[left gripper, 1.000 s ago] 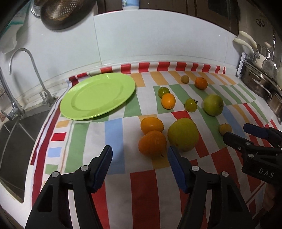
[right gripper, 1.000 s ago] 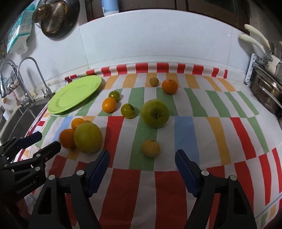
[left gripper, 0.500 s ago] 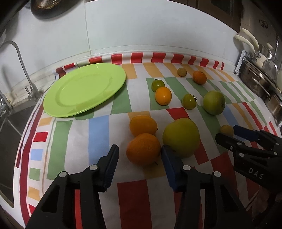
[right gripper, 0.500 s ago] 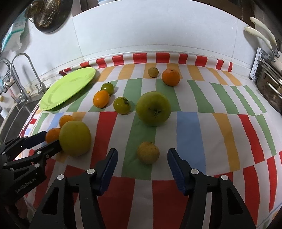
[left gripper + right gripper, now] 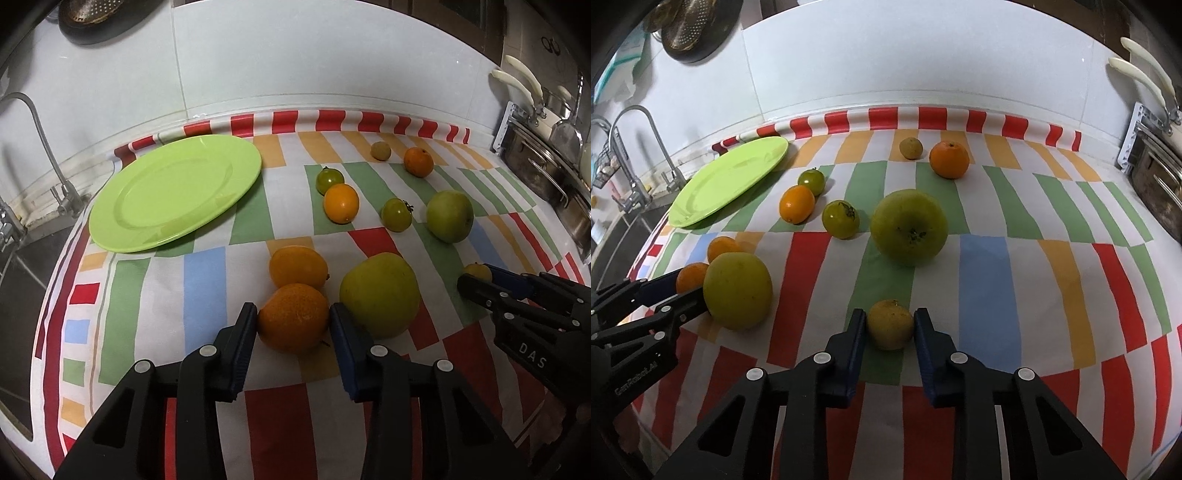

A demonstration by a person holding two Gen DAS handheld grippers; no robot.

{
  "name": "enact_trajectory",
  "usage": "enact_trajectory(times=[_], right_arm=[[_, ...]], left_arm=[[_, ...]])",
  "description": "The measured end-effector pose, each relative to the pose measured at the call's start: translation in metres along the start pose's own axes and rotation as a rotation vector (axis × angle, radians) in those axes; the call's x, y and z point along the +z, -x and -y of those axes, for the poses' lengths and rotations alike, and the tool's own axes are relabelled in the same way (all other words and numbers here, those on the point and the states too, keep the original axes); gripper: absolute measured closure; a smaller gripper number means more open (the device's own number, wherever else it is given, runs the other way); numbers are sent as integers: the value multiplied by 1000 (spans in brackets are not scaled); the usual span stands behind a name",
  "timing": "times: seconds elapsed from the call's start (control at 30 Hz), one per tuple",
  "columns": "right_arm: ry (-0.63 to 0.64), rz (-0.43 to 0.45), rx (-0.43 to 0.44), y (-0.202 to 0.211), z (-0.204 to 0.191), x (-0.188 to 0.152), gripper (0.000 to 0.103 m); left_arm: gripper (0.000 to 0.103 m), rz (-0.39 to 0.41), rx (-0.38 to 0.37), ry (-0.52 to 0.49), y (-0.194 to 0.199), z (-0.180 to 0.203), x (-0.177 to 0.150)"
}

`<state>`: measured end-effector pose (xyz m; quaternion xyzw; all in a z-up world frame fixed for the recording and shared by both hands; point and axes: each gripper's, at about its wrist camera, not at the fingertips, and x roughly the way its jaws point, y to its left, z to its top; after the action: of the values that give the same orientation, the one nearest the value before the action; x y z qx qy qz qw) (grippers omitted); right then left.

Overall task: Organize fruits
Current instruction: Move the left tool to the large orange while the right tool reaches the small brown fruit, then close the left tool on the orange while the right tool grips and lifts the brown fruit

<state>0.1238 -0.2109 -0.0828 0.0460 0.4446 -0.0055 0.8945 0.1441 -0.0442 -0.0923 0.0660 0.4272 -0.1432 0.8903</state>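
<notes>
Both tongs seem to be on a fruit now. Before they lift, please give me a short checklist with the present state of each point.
1. Left tongs closed on the orange, blue pads on both its sides after just closing: ok.
2. Right tongs closed on the small yellowish fruit, also just closed: ok.
3. Orange free of its neighbours: not ok, the second orange touches it and the big yellow-green fruit lies against the right pad.
4. Green plate free to receive fruit: ok.
5. Grip firm enough to lift: cannot tell.
6. Both fruits on the cloth, not lifted: ok.
</notes>
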Motion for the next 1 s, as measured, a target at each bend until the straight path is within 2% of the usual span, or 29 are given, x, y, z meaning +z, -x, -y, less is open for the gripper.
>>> enact_trajectory(times=[0.23,0.63,0.8,1.0], right_arm=[[23,33,36,16,-9,2,76],[103,109,143,58,-44,3,75],[129,132,173,70,-64,6,75],[115,164,184,82,-91,12,75]], left_arm=[[63,32,16,4,15,-3,-2],[63,113,22,52,64,-13,-5],[63,143,14,69,81,-28,-2],[63,158,9,32,94,-51,2]])
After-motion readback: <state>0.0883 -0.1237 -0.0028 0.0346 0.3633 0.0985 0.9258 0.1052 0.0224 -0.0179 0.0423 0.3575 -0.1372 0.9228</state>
